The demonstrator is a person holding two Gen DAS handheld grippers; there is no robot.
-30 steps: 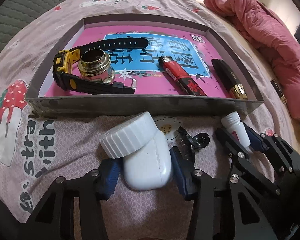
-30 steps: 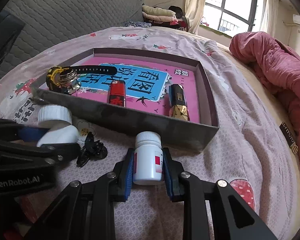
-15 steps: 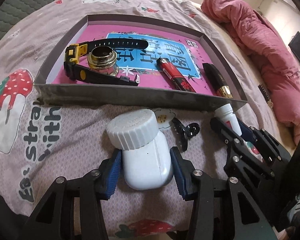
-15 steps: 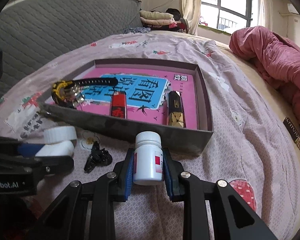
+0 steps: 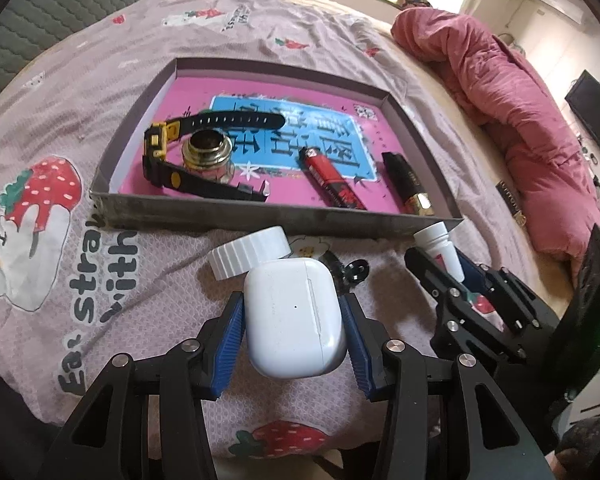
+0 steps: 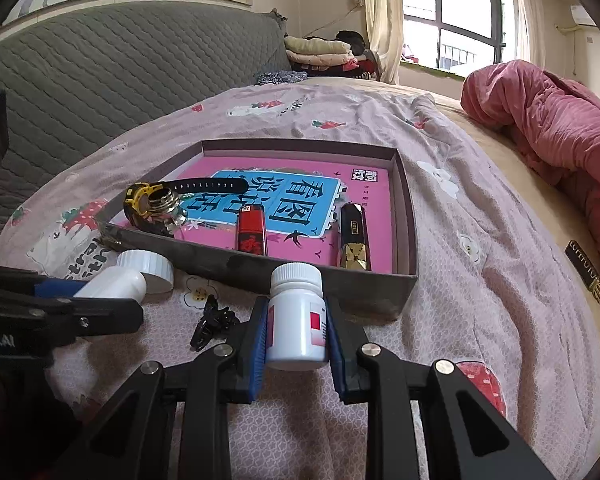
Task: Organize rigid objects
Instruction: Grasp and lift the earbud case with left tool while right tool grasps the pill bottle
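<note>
My left gripper [image 5: 292, 310] is shut on a white earbud case [image 5: 294, 320] and holds it just above the bedspread. My right gripper [image 6: 296, 312] is shut on a small white pill bottle [image 6: 296, 284] with a red label, upright between the blue pads. In the left wrist view the right gripper [image 5: 446, 258] and its bottle [image 5: 436, 240] show at the right. Ahead lies a shallow grey box [image 5: 260, 214] with a pink book as its floor. It holds a black-and-yellow watch [image 5: 168, 152], a brass-necked jar [image 5: 208, 154], a red lighter [image 5: 330, 182] and a black-and-gold tube [image 5: 408, 184].
A white ribbed cap [image 5: 250, 252] and a black hair clip [image 5: 350, 270] lie on the bedspread between the grippers and the box's near wall [image 6: 220, 268]. A red quilt [image 6: 548, 132] is heaped at the right. A grey padded headboard [image 6: 120, 64] stands behind the bed.
Both grippers have risen and tilted, each still gripping its object. The earbud case has come away from the ribbed cap, which stays on the bedspread. More of the room shows.
</note>
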